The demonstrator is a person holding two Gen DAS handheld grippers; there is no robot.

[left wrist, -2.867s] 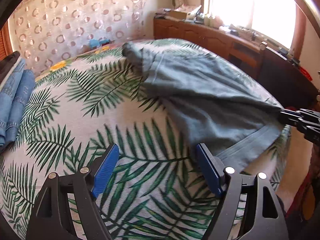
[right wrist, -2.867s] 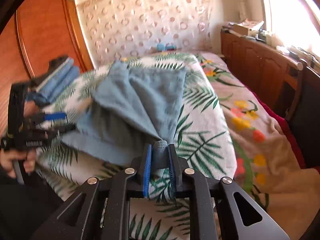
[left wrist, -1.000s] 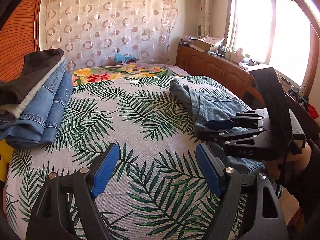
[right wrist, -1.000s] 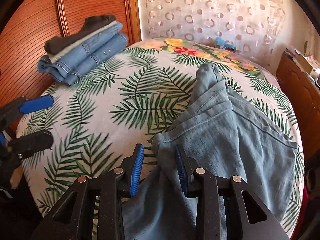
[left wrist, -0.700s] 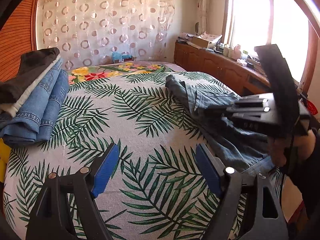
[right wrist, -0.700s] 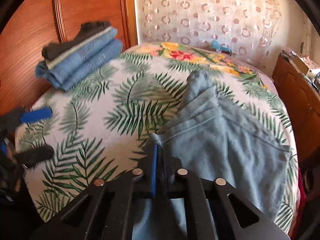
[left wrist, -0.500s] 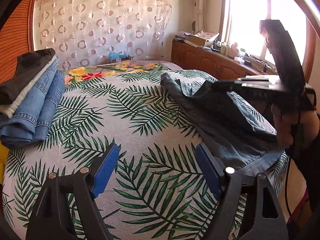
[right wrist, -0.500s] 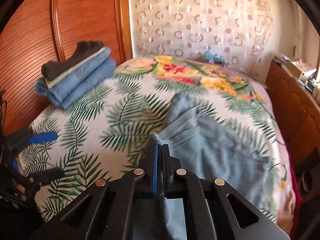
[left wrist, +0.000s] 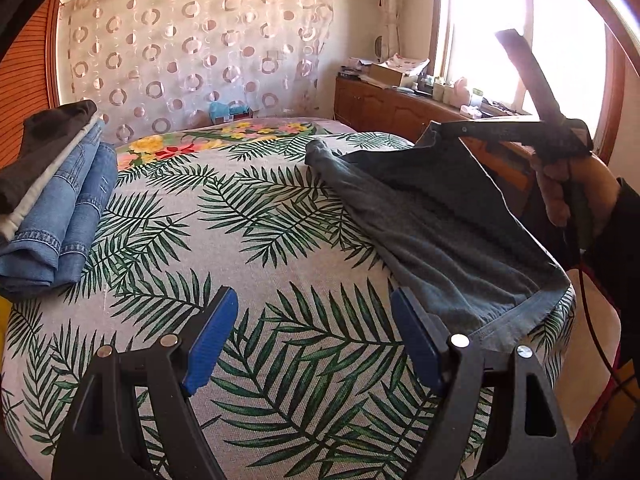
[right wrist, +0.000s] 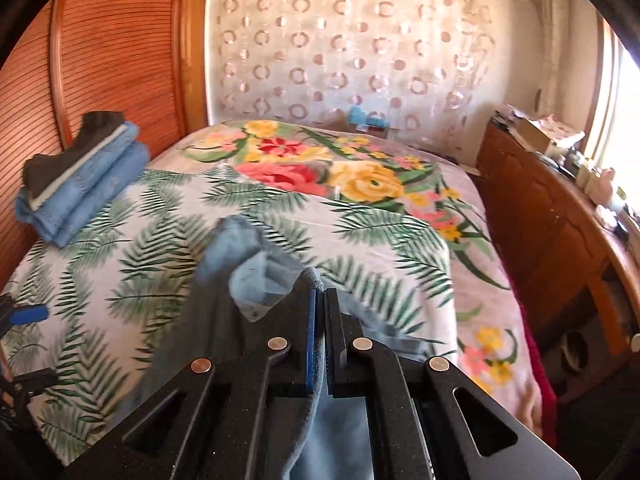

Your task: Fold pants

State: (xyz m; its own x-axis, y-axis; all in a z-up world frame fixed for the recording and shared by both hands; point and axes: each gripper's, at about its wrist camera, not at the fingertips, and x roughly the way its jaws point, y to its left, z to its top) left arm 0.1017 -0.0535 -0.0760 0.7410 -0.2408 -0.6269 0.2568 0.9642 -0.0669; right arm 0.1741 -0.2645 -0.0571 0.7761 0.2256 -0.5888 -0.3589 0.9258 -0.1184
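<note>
Grey-blue pants (left wrist: 432, 216) spread over the right side of the bed (left wrist: 256, 288), far end bunched toward the middle, near hem at the right front corner, one edge lifted clear of the palm-leaf cover. Clenched on that raised edge, right gripper (right wrist: 320, 300), blue pads pinching a fold of the fabric, cloth hanging below and behind the jaws. Seen from the left wrist, same tool (left wrist: 444, 128) high at the right edge, gripped by a hand (left wrist: 568, 188) in a dark sleeve. Released and empty, left gripper (left wrist: 316, 312), jaws spread wide above the front edge of the bed, blue pads apart over bare leaf print, just beside the pants' hem. At the left edge, against the wooden headboard (right wrist: 116, 60), a stack of folded jeans (left wrist: 60, 216) topped by dark and white garments. Beyond the far edge, a ring-patterned curtain (left wrist: 192, 52); along the right, a wooden sideboard (left wrist: 400, 112) under the window.
</note>
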